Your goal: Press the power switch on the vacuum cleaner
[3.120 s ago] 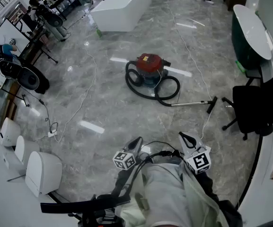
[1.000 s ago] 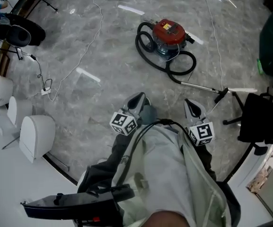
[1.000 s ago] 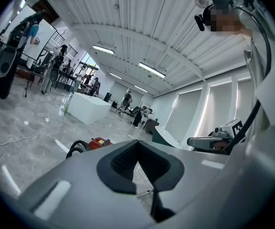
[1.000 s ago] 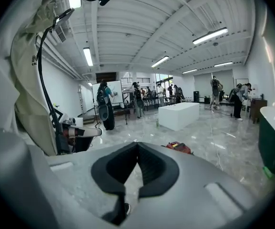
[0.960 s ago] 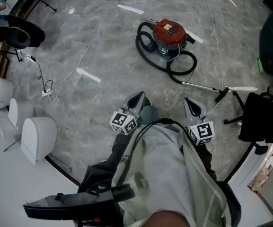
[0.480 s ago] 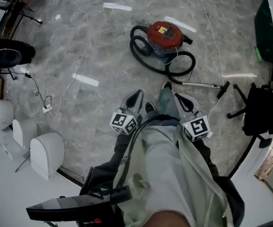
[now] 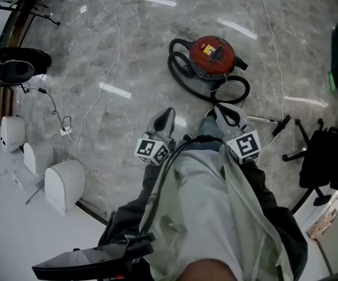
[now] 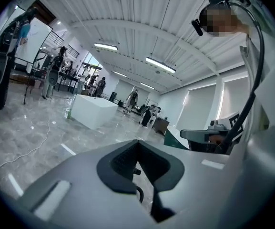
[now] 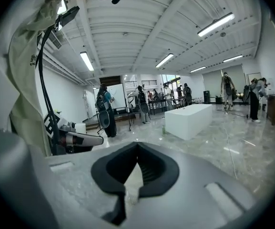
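**Entry: floor-level press, pre-contact**

1. Vacuum cleaner [image 7: 214, 56]: red canister sitting on the grey marble floor [image 7: 127, 133] ahead of me, slightly to my right. Black hose [image 7: 174, 70] is looping round it, and the wand [image 7: 265, 120] is lying off to the right. Neither gripper view is showing it; both are looking out across the hall.
2. Power switch: too small to pick out in head view. I'm guessing it's on the red top nr the yellow label, unconfirmed.
3. Left gripper [image 7: 169, 112]: I'm holding it low in front of me, jaws closed tip to tip, nothing btwn them.
4. Right gripper [image 7: 221, 109]: same, jaws together and empty. Its tip is sitting nearer the canister, w/ the hose loop just beyond.

Status: I'm judging the press as not yet begun. Both grippers are well apart from the canister top.

Method: I'm planning to close in, crouch and tip the right gripper down until its camera is showing the top, then find the switch. I'm pressing w/ the closed tips, straight down and square on, so they aren't sliding off. The canister may shift, so no sideways push. I'm keeping my feet off the hose & cable [image 7: 67, 124], a trip risk.
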Tool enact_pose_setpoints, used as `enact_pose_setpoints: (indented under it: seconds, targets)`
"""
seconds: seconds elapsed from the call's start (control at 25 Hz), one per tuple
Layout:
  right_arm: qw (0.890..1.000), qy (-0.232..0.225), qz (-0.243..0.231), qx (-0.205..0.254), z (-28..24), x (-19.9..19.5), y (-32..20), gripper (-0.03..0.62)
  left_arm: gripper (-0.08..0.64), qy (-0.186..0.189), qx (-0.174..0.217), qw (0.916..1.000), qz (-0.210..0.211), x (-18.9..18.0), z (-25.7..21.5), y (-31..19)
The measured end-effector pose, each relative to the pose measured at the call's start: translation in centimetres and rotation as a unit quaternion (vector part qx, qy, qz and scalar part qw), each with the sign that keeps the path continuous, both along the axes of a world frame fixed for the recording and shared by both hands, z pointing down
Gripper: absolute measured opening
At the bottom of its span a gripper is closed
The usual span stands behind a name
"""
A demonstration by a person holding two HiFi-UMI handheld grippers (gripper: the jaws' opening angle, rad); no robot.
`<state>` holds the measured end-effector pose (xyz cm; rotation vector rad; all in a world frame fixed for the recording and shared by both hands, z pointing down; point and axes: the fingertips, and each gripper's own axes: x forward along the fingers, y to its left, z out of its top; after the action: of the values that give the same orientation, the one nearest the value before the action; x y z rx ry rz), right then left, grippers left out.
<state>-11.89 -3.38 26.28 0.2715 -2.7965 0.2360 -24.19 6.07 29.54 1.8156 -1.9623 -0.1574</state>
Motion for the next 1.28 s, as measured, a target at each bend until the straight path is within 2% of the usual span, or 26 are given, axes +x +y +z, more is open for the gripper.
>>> enact_pose_setpoints:
  seconds: [0.12,0.32,0.48,0.6,0.76,0.88,0.96,1.08,1.2,1.28]
  targets:
    - [1.000,-0.002,0.004,0.006,0.3,-0.2,-3.2,0.002,0.005,-0.009,-0.009,0.9996,0.025,1.0,0.4,-3.2]
    - [1.000,0.017,0.022,-0.006,2.1,0.5,-6.5,0.002,0.005,0.013,-0.041,0.9969,0.065,2.7,3.3,-7.2]
    - [0.998,0.038,0.048,-0.003,4.9,0.7,-8.6,0.002,0.005,0.027,-0.064,0.9934,0.091,2.6,6.3,-9.9]
    - [0.994,0.059,0.096,-0.011,8.8,0.9,-10.8,0.002,0.005,0.037,-0.086,0.9904,0.102,1.5,10.5,-12.2]
    - [0.978,0.066,0.198,-0.019,15.4,1.2,-14.5,0.002,0.005,0.031,-0.094,0.9868,0.128,-0.4,17.1,-16.1]
    - [0.968,0.074,0.238,-0.016,21.1,0.4,-16.1,0.002,0.005,0.020,-0.095,0.9869,0.129,-2.7,22.7,-19.6]
    - [0.966,0.080,0.245,-0.027,24.5,-0.7,-16.4,0.002,0.005,0.014,-0.094,0.9876,0.125,-4.3,25.7,-21.8]
    - [0.969,0.076,0.232,-0.036,27.6,-2.6,-16.4,0.002,0.005,0.004,-0.084,0.9878,0.131,-5.9,28.3,-25.2]
    - [0.971,0.087,0.217,-0.039,30.5,-3.4,-15.9,0.002,0.005,-0.028,-0.080,0.9820,0.169,-6.5,30.7,-28.4]
    - [0.971,0.097,0.214,-0.043,32.5,-3.7,-15.6,0.002,0.005,-0.041,-0.097,0.9759,0.191,-7.2,33.1,-30.2]
